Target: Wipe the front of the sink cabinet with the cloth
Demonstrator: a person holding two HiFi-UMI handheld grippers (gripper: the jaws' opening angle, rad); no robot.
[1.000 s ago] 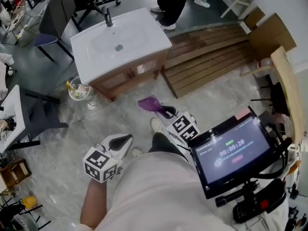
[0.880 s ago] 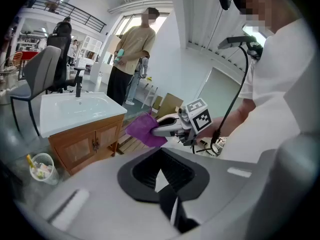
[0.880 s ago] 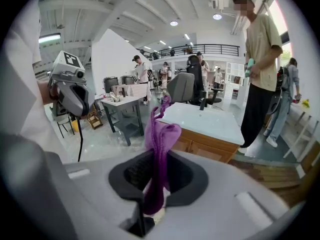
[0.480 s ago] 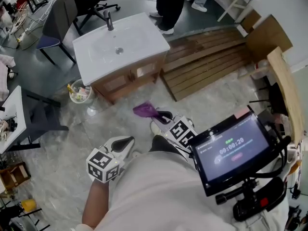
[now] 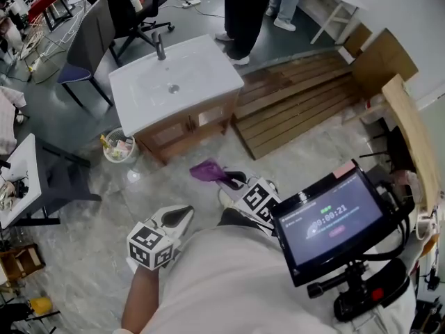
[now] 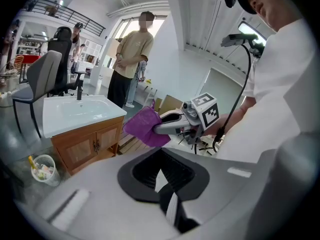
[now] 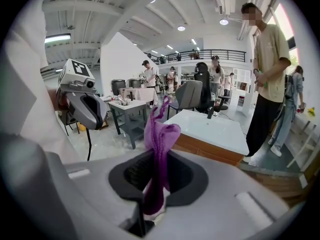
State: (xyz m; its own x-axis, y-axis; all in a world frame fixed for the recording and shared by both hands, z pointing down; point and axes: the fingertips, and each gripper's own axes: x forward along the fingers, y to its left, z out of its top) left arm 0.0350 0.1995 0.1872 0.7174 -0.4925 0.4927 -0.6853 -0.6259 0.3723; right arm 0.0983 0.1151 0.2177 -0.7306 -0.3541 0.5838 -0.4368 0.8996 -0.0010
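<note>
The sink cabinet (image 5: 182, 127) has a white basin top and a wooden two-door front, and stands on the floor ahead of me. My right gripper (image 5: 233, 179) is shut on a purple cloth (image 5: 206, 170), held in the air short of the cabinet front. In the right gripper view the cloth (image 7: 160, 134) rises from between the jaws of that gripper (image 7: 152, 196), with the cabinet (image 7: 212, 151) beyond. My left gripper (image 5: 177, 218) hangs lower left, shut with nothing in it (image 6: 166, 189). It looks at the cabinet doors (image 6: 85, 146) and the cloth (image 6: 146, 127).
A person (image 5: 247, 5) stands behind the sink. A wooden pallet (image 5: 299, 99) lies to the cabinet's right, and a small bin (image 5: 118, 147) with rubbish to its left. A grey chair (image 5: 87, 37) and a white table (image 5: 14, 179) stand at left. A screen (image 5: 330, 218) is mounted at my right.
The right gripper and cloth have drifted slightly left. The cabinet sits lower in the head view and more of the standing person shows. The left gripper has barely moved.
</note>
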